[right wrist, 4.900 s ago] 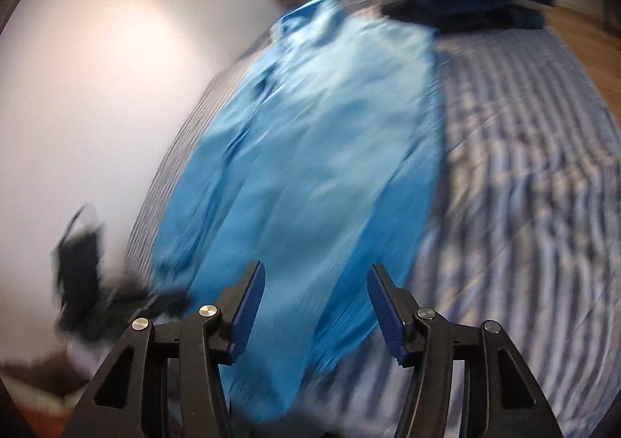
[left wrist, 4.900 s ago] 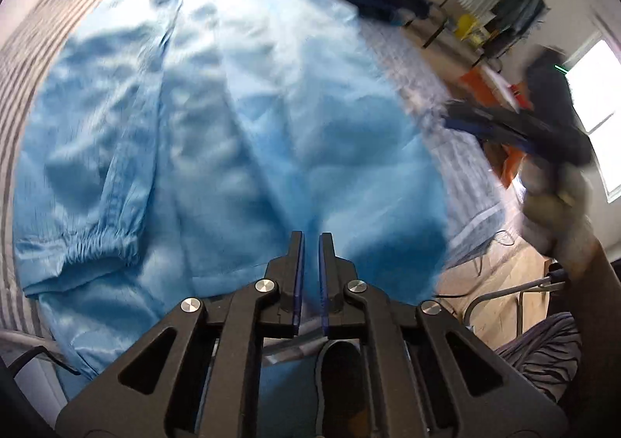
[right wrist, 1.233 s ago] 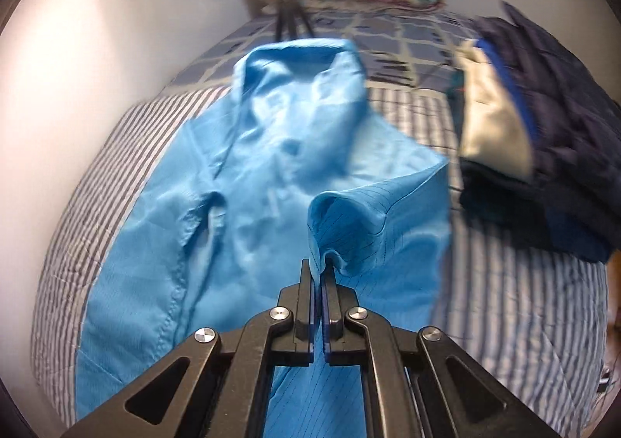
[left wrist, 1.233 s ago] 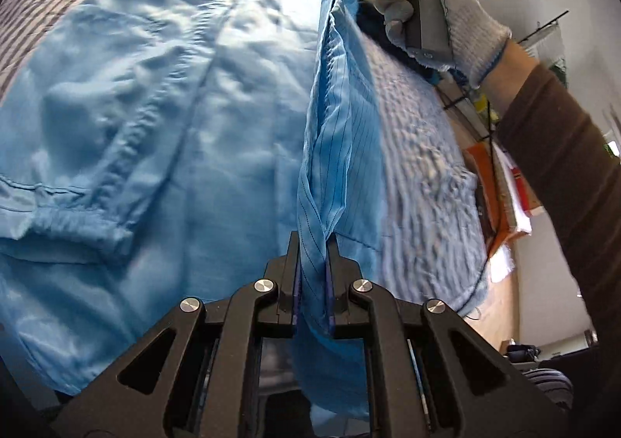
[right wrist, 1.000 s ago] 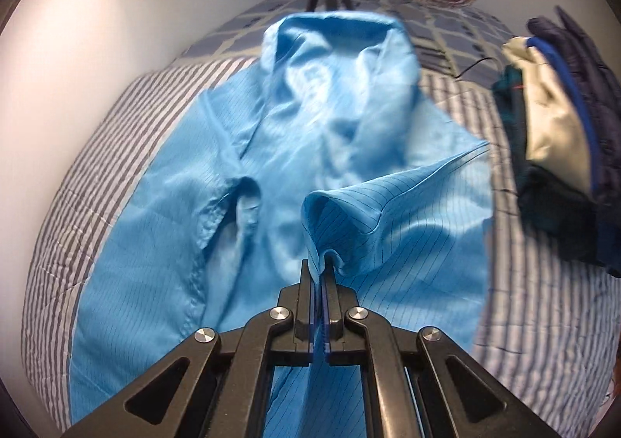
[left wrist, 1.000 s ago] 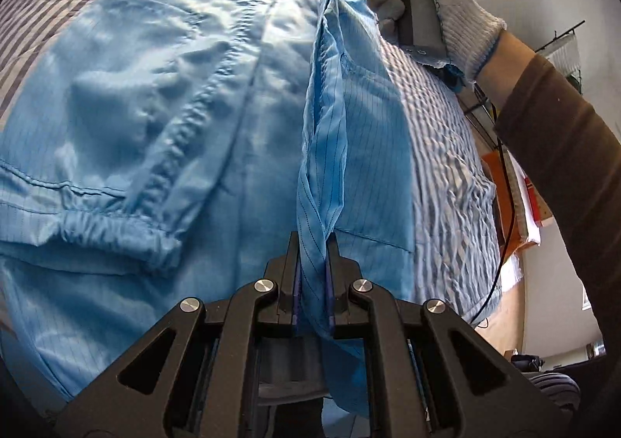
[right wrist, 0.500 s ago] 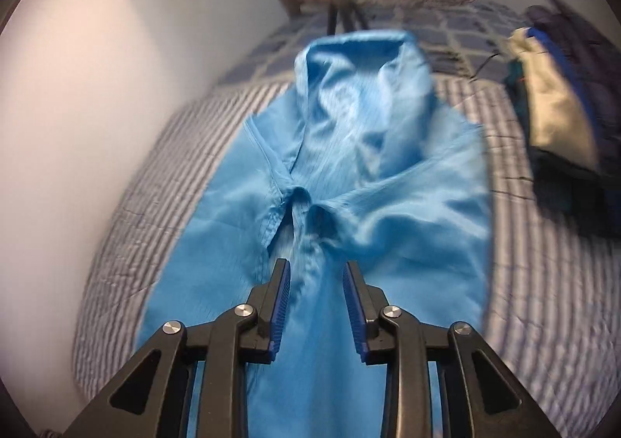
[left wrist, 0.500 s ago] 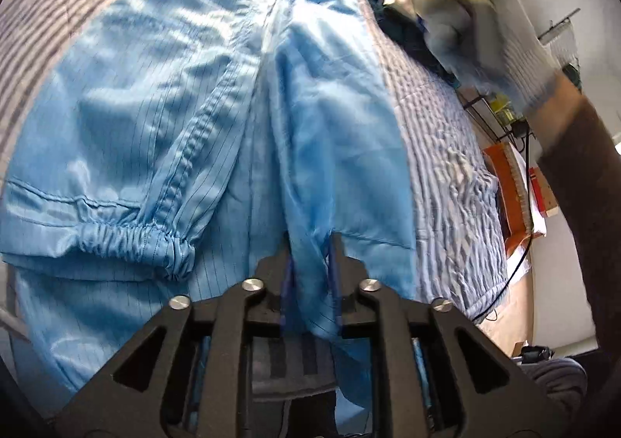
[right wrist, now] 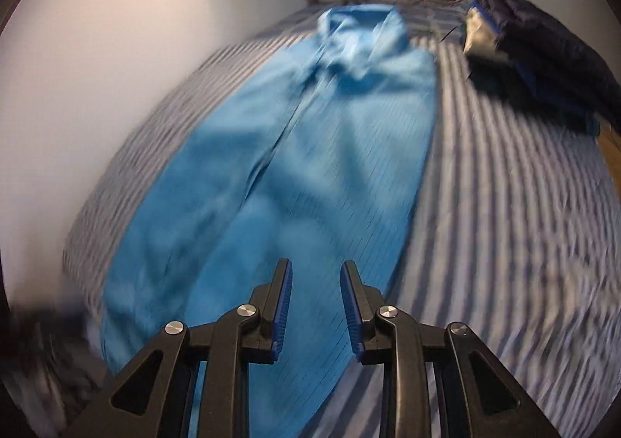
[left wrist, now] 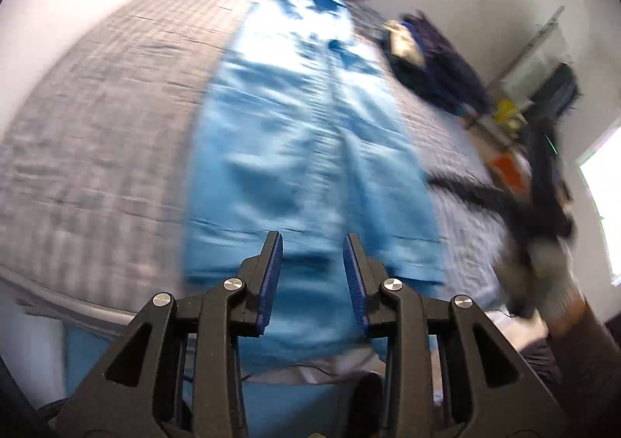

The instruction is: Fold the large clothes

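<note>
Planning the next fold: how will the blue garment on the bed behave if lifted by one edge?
The blue garment is probably floppy: it lies flat in soft wrinkles on the striped bed, so a lifted edge would likely sag and drape. Its sheen hints that it may be slippery. It looks thin, so likely light for its size.

No text, label or number can be read anywhere.

Black hand-held gripper (left wrist: 313,271) with blue ribbed pads (left wrist: 271,278), silver screws; pale glove (left wrist: 551,282), brown sleeve (left wrist: 582,337).
</note>
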`<state>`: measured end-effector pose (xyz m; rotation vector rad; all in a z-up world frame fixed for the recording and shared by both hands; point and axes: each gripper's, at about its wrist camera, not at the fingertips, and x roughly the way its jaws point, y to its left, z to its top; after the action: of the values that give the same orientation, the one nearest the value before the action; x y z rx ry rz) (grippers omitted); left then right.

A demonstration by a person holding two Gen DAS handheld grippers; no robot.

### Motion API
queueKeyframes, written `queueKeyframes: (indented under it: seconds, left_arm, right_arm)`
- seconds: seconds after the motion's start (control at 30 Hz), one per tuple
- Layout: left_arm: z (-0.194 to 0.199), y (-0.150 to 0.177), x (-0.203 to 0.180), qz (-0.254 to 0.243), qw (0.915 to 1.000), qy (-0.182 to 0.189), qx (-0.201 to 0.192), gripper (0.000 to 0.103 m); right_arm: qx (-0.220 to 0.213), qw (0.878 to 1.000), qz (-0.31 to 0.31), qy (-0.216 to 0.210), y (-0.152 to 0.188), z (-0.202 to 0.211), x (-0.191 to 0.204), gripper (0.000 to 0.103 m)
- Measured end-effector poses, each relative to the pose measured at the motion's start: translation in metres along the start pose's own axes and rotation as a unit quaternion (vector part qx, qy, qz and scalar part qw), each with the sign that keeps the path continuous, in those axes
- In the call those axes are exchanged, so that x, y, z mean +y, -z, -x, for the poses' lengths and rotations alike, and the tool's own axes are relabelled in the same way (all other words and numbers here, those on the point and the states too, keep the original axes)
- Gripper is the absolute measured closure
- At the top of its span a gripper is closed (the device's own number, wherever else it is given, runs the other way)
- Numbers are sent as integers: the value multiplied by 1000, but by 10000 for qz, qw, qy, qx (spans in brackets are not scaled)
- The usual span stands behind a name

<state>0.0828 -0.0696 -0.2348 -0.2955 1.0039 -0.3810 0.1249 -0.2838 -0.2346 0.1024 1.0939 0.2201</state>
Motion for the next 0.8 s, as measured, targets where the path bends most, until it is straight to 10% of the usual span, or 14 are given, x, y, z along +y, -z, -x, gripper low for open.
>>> queueKeyframes:
  seconds: [0.3,0.5,0.8]
  left_arm:
    - [-20,-23,73,796,9962,-151,322,60]
    - [-46,-29,91,1170,9901,112,768,56]
    - [-69,-30,117,1899,9725,766,1113,56]
  right_arm:
    - [491,9951,812,282,57,-29,51,76]
    - [-278,9994,134,-162,46,25,22,44]
    - [3,9917,-1070,-712,62,19,-41,43]
